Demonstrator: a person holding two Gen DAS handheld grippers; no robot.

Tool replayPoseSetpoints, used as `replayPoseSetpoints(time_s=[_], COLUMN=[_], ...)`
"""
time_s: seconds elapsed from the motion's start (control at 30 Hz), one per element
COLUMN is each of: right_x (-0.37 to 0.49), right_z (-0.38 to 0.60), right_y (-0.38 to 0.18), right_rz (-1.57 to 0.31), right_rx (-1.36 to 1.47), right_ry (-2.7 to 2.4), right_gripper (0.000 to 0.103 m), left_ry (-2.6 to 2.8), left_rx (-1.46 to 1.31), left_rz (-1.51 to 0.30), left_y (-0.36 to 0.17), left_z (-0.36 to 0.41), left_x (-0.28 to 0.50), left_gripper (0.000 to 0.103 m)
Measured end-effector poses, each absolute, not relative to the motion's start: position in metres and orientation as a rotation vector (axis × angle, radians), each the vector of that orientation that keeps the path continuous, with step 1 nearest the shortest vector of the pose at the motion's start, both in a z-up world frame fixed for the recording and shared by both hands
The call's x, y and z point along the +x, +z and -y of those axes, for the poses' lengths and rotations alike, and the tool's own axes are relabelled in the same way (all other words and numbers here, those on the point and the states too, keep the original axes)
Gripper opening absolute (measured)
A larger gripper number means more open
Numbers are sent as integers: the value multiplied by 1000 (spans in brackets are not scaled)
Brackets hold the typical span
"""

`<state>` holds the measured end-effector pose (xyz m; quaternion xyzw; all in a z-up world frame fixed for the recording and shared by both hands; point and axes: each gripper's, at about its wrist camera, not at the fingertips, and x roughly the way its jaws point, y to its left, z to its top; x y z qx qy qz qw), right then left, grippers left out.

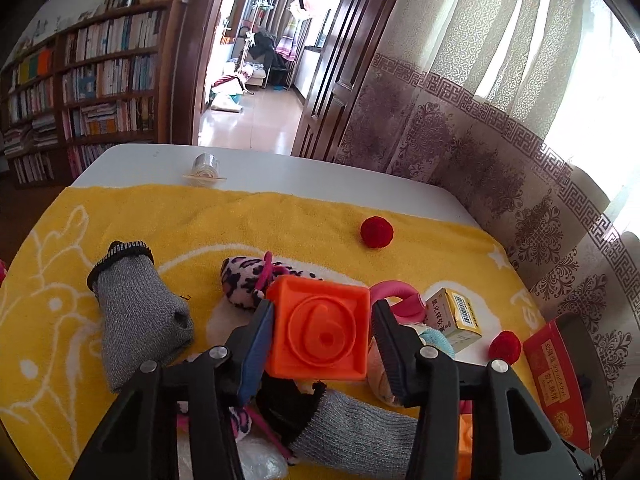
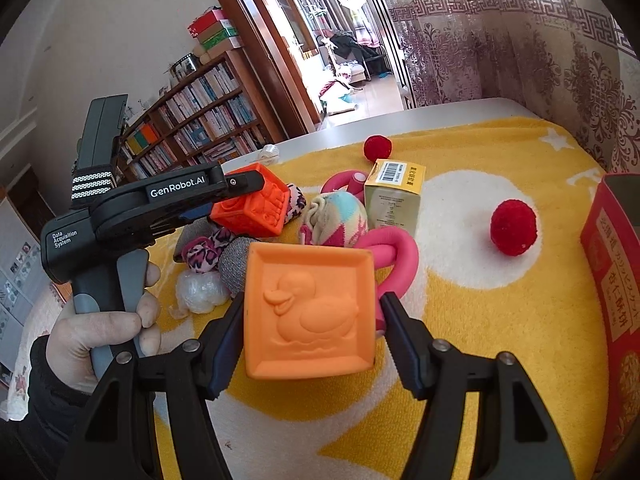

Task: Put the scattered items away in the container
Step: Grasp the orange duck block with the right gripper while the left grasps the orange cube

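Observation:
My left gripper (image 1: 320,312) is shut on a dark orange block (image 1: 320,328) with a raised 6, both pads pressed against its sides over the pile. In the right wrist view a person's hand (image 2: 100,328) holds that tool, with the same block (image 2: 252,206) at its tip. My right gripper (image 2: 310,308) is shut on a pale orange block (image 2: 310,308) with a duck relief, held above the yellow towel (image 2: 460,360). The red box (image 2: 612,272) stands open at the right edge; in the left wrist view it (image 1: 560,368) lies beyond the right finger.
On the towel (image 1: 160,220) lie two red pom-poms (image 1: 377,232) (image 1: 505,347), a grey knit glove (image 1: 140,312), leopard-print fabric (image 1: 244,280), a small carton (image 2: 394,196), a pink foam loop (image 2: 394,256), a pastel sock ball (image 2: 336,216) and a plastic wad (image 2: 200,292). A curtain (image 1: 480,140) hangs right.

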<state>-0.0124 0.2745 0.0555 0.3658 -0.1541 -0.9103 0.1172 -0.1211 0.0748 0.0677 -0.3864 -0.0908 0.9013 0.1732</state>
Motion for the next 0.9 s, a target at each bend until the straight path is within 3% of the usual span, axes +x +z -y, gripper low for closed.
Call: replayPoseSetpoints(time_s=[0.07,0.23,0.27,0.33,0.37,0.57,0.9], right_x=[-10,-10,-10,-11,-11,-13,-17], right_z=[-276,-276,-276,-278,-278,-279,-277], right_y=[59,58,58,57,57,53,47], right_rz=[461,467,471,480,482,484,494], right_rx=[1047,1047,1052,1058,1059,1099,1135], right_ry=[-2676,-2681,-2679,-2678,-2680,-2670,-2648], right_gripper=[69,69,69,69,69,69,69], left_ry=[2554,2566,2557,2546,2553,2532,2365], left_rx=[-1062,-1108,-1125,-1147,-1143,-1196,-1229], left_rz=[242,149,156,151,132,85,236], left_y=[75,72,69,63,62,47,25], left_z=[-77,-85,-85,-87,-89,-96,-88], left_x=[-117,-118,-118,-119,-118,-124,-153], left_gripper=[41,43,47,74,77,78,78])
